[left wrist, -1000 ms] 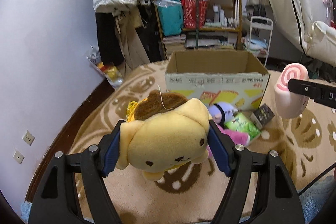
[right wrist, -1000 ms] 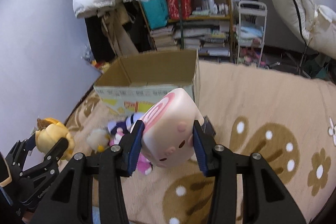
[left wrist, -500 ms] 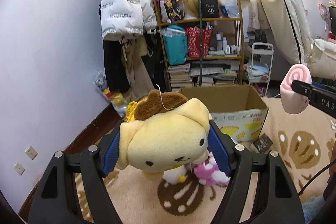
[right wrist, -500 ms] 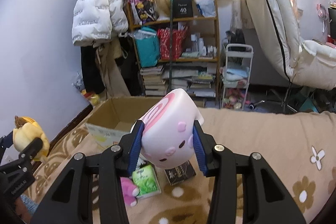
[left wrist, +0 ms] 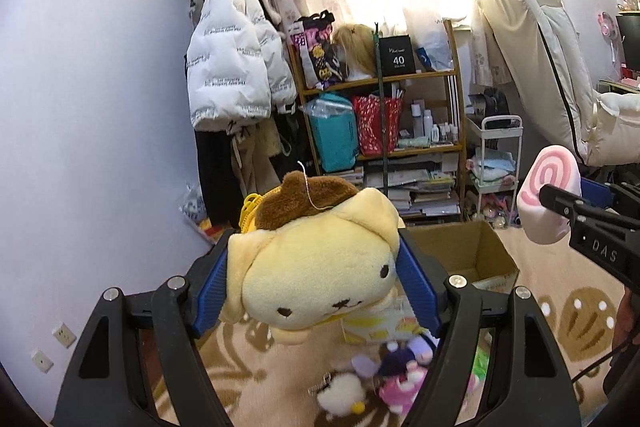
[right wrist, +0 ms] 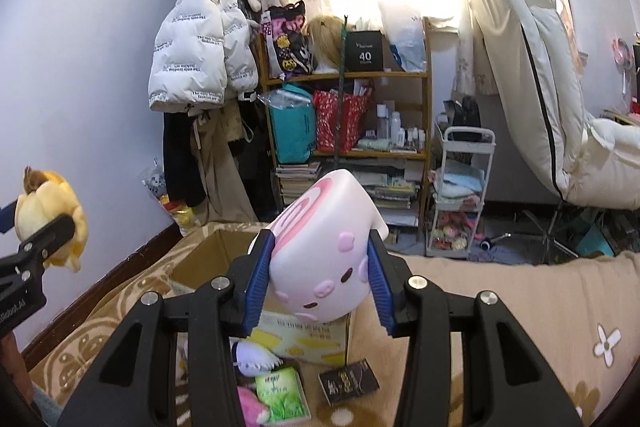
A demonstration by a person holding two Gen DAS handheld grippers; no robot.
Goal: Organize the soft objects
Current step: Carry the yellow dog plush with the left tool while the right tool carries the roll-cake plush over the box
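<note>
left claw: point(left wrist: 312, 279) pinching the yellow dog plush point(left wrist: 316, 267) across its head, blue pads pressed into both sides, face toward the cam.
right claw: point(right wrist: 320, 275) pinching the pink swirl plush point(right wrist: 324, 259), pads on both flanks, swirl end up and away.
target: cardboard box point(right wrist: 212, 255), open top, on the rug just past both claws; mid-frame, low, in both views.
key relation: box lies ahead of and below both toys. In right wrist view its opening sits left of the pink swirl plush, near wall directly under it. In left wrist view the opening shows right of the yellow dog plush.
nearer hand: prob. the right, but close call.
long axis: box runs away from the cams, toward the shelf point(right wrist: 348, 115).
floor leftovers: small plushies point(left wrist: 384, 375) and packets point(right wrist: 280, 395) in front of the box, lower frame.
hidden: box floor mostly blocked by the toys and walls; can't tell if anything's inside. Leftover pile partly cut off by claw arms, count unclear.
</note>
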